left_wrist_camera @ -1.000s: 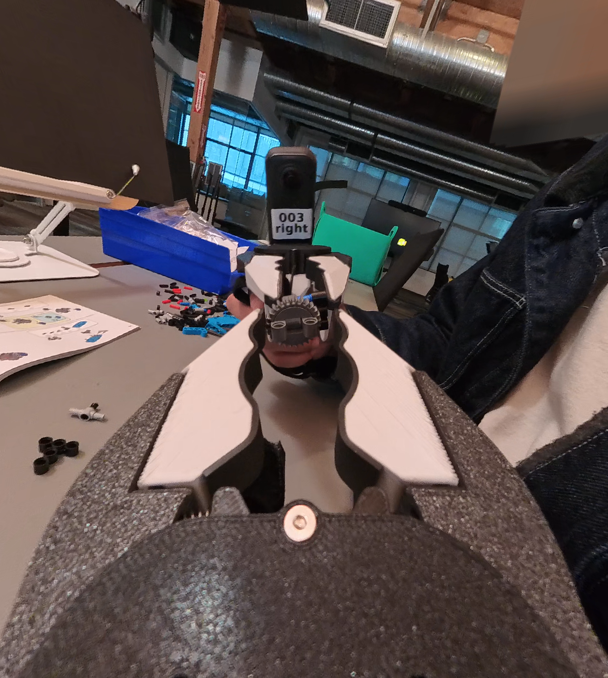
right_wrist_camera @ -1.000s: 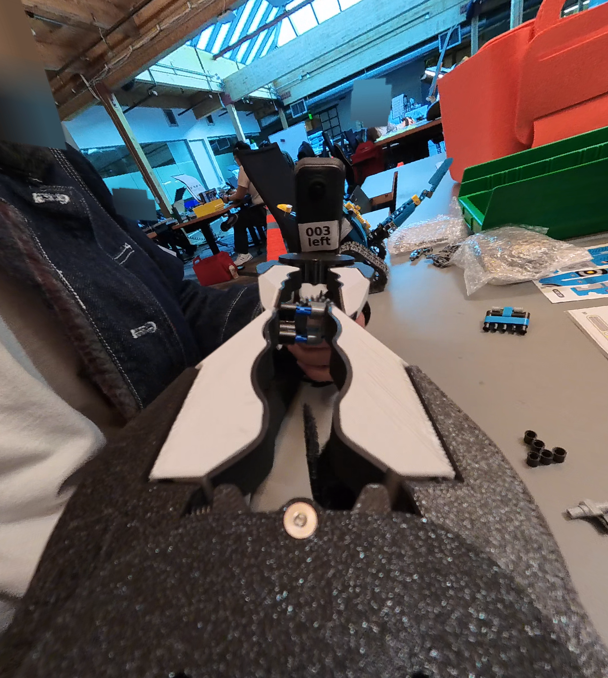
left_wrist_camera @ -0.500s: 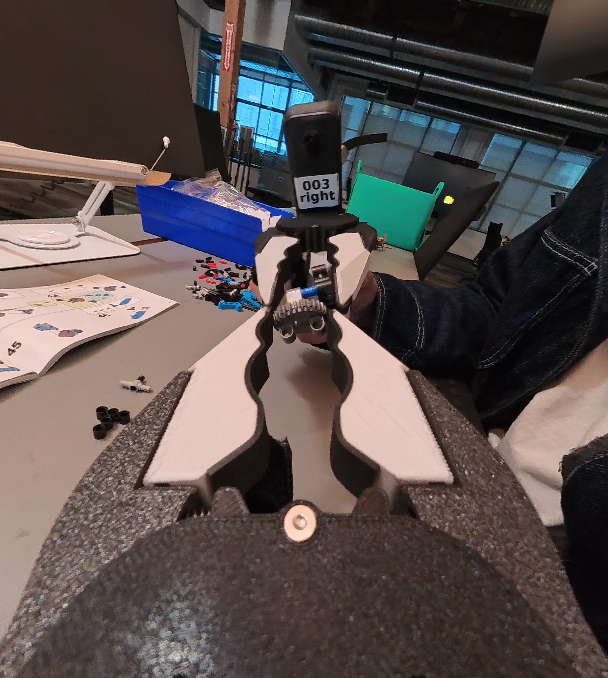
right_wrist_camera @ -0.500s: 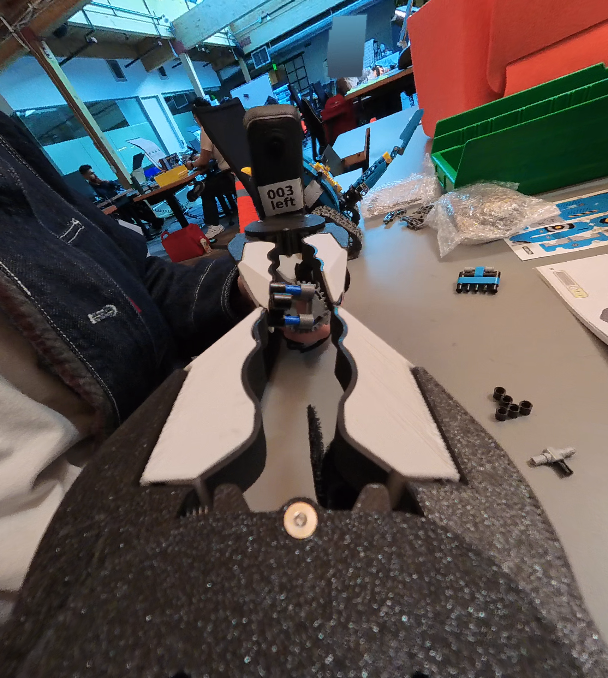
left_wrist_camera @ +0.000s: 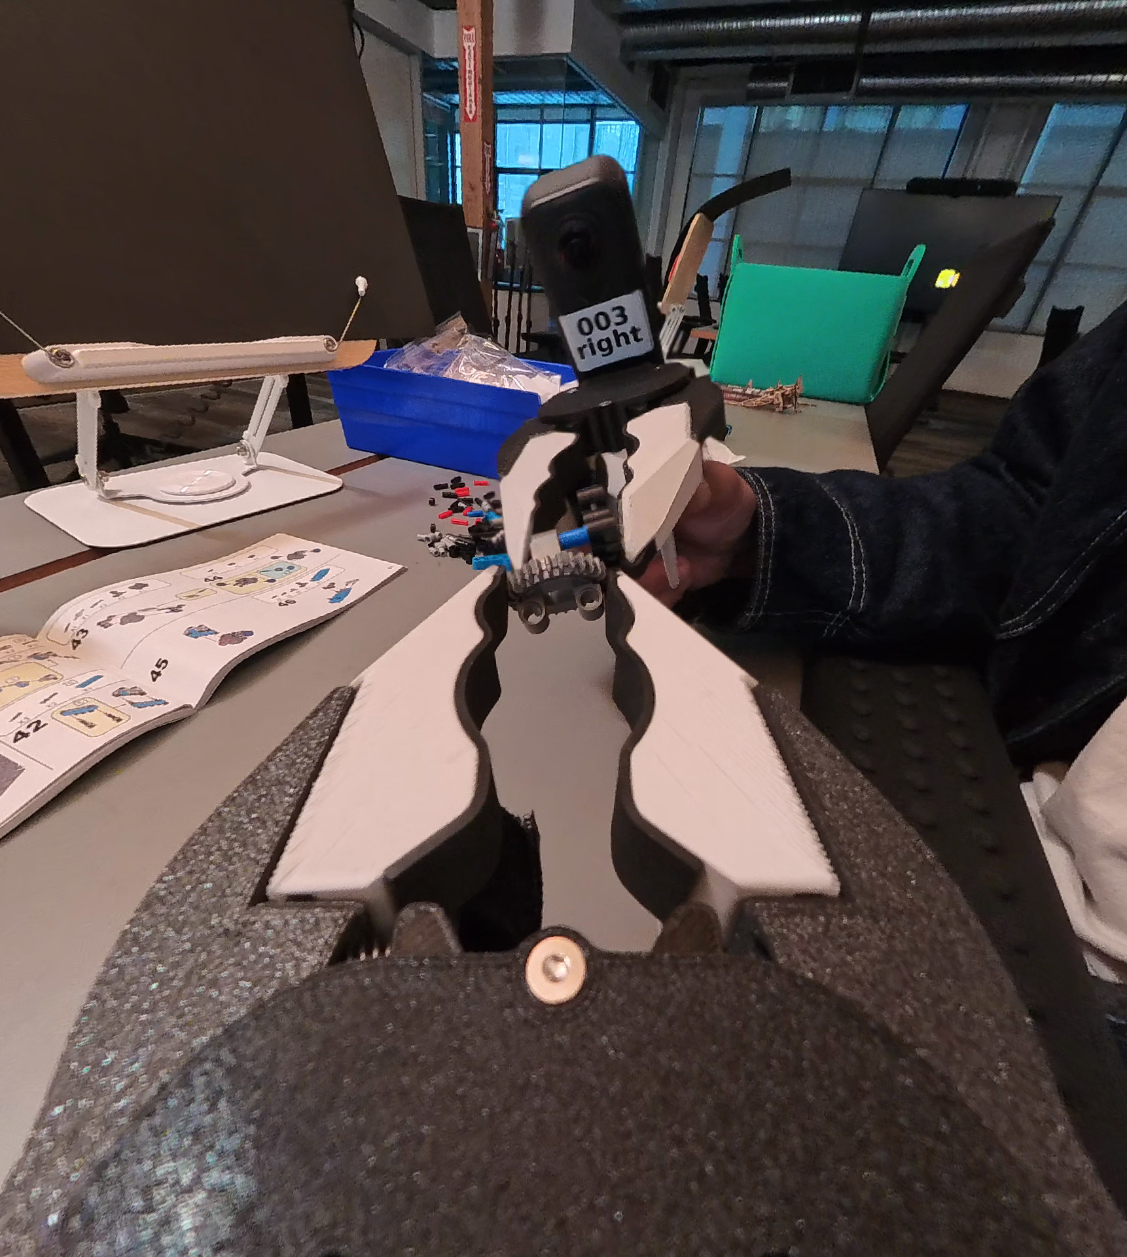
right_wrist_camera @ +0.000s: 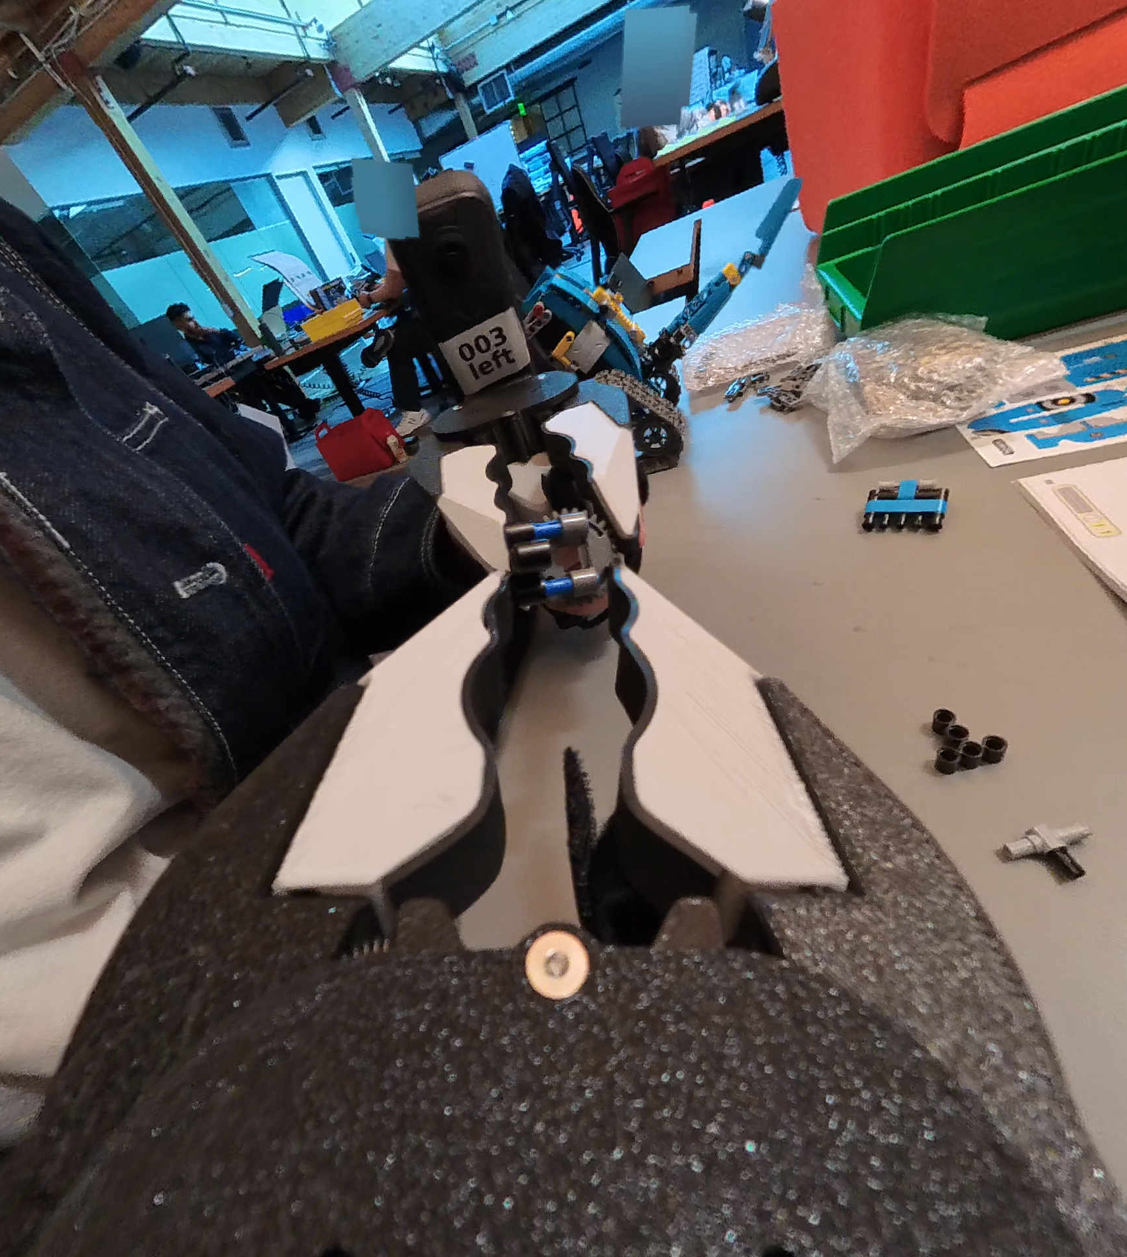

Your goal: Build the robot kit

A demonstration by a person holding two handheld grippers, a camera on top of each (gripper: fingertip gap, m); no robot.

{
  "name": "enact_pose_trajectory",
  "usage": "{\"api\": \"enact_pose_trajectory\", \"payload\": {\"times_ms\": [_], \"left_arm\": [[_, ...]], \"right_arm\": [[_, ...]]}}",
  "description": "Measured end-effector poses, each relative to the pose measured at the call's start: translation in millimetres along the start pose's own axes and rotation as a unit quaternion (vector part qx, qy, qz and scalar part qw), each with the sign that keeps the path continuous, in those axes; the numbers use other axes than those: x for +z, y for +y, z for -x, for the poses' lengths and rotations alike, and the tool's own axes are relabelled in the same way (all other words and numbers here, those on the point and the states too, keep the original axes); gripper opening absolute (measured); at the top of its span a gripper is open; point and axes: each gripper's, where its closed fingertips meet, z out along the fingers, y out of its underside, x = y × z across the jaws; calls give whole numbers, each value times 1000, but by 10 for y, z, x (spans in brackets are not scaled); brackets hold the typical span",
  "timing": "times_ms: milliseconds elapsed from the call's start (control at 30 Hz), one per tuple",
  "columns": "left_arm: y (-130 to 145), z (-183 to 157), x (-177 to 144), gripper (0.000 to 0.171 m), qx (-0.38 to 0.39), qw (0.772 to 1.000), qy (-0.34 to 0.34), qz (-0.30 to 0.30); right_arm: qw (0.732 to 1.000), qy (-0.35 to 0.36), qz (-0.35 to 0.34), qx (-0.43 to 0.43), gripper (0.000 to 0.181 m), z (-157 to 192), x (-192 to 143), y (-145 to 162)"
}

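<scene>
The left tool [left_wrist_camera: 557, 598] is closing its fingers on a grey gear piece [left_wrist_camera: 555, 590] at the centre of the frame, above the table [left_wrist_camera: 139, 850]. The right tool [right_wrist_camera: 561, 578] is pinching the same assembly from the far side, gripping near the blue pins [right_wrist_camera: 557, 527]; which part its tips are touching is hard to tell. In the left wrist view, a booklet [left_wrist_camera: 125, 653] is lying open at the left, with a blue bin [left_wrist_camera: 438, 415] and loose parts [left_wrist_camera: 462, 520] beyond it at upper centre. In the right wrist view, a black connector [right_wrist_camera: 969, 749] and a grey pin [right_wrist_camera: 1043, 847] are sitting at the right, a blue-black block [right_wrist_camera: 904, 509] above them, and a green bin [right_wrist_camera: 1023, 224] at the upper right
</scene>
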Motion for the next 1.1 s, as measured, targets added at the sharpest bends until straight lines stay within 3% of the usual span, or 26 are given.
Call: {"api": "enact_pose_trajectory", "payload": {"times_ms": [100,167,267,433,700,867,1000,1100], "left_arm": [[78,27,32,29,-5,1000,-5,20],[63,2,32,28,-9,1000,1,15],[79,-16,35,28,-4,1000,2,19],[167,-10,46,28,22,999,-15,48],[220,97,29,27,43,995,-51,68],[230,71,39,27,58,994,-53,72],[239,118,37,28,68,993,-68,75],[152,100,37,28,82,993,-70,53]], "right_arm": [[1000,3,-11,7,45,-11,10,-35],[1000,13,-13,3,37,-42,2,-35],[999,26,-5,19,51,-134,3,0],[999,48,19,7,56,-188,39,80],[995,88,32,-28,44,-246,33,84],[997,66,30,5,48,-245,30,125],[998,54,32,-15,28,-172,48,124],[999,47,11,-13,33,-160,30,56]]}}
